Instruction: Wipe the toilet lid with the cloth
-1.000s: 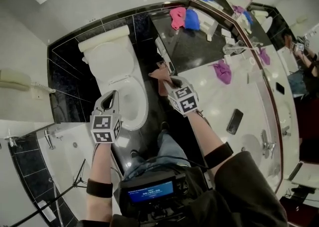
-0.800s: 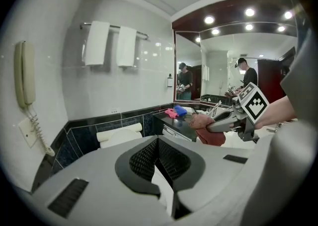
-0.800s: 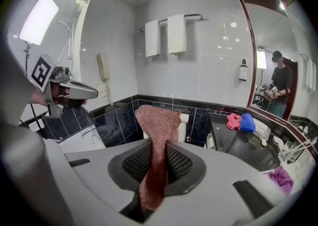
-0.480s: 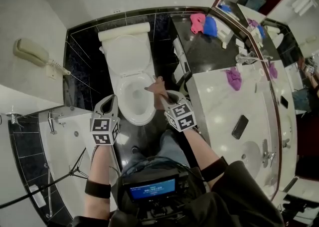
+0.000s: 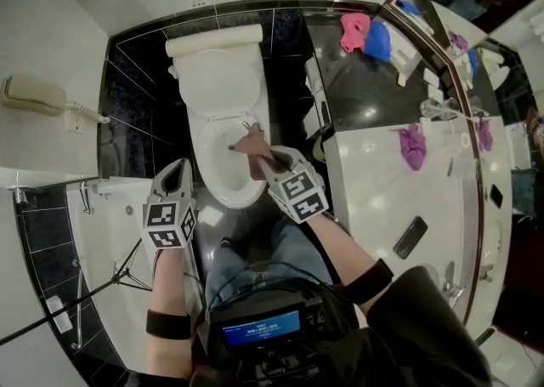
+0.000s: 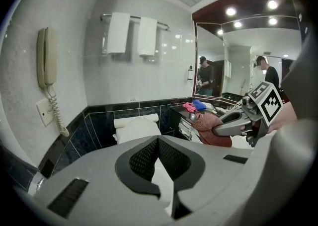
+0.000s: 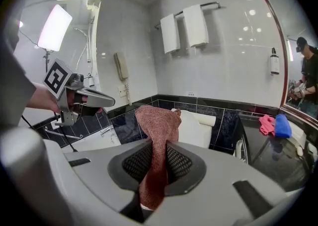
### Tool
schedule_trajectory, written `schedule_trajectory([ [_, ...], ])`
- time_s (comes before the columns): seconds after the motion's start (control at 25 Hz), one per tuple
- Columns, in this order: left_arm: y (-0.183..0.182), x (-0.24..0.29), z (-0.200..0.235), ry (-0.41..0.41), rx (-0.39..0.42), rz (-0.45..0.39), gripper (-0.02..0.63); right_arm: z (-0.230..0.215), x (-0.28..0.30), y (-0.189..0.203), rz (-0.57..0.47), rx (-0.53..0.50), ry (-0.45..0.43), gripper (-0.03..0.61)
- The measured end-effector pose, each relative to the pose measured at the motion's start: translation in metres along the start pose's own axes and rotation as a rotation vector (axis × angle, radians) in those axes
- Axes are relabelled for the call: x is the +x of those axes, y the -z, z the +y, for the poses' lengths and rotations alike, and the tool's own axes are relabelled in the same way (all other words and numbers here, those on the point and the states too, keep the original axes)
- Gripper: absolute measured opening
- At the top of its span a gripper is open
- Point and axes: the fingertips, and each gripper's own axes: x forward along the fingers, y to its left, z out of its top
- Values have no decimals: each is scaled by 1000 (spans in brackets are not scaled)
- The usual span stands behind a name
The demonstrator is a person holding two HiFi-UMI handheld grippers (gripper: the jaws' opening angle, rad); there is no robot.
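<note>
The white toilet stands against the black-tiled wall with its lid [image 5: 218,79] raised against the tank and the bowl [image 5: 212,174] uncovered. My right gripper [image 5: 257,158] is shut on a reddish-brown cloth [image 5: 249,146] and hovers over the bowl's right side. The cloth [image 7: 158,125] stands up from between the jaws, with the lid [image 7: 197,123] behind it. My left gripper [image 5: 176,176] is shut on nothing, just off the bowl's left rim. In the left gripper view its jaws [image 6: 158,143] are together, the lid [image 6: 136,129] is ahead, and the right gripper [image 6: 233,122] with the cloth [image 6: 212,129] is at the right.
A black counter right of the toilet carries a pink cloth [image 5: 354,30] and a blue cloth [image 5: 377,39]. The white vanity [image 5: 382,198] holds a purple cloth [image 5: 413,145] and a phone [image 5: 410,236]. A wall telephone [image 5: 34,94] and a bathtub [image 5: 110,224] are at the left.
My right gripper carried the cloth leftward, from over the dark floor beside the toilet to above the bowl. The left gripper drifted off the bowl toward its left rim.
</note>
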Motion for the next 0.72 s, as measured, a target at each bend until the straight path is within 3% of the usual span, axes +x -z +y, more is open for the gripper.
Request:
schedule_trajectory([
  [0.24, 3, 29, 24, -61, -36, 17, 2, -24, 66, -14, 3, -37, -48, 72],
  [0.72, 24, 112, 111, 23, 15, 1, 2, -35, 256, -30, 3, -106, 38, 72],
])
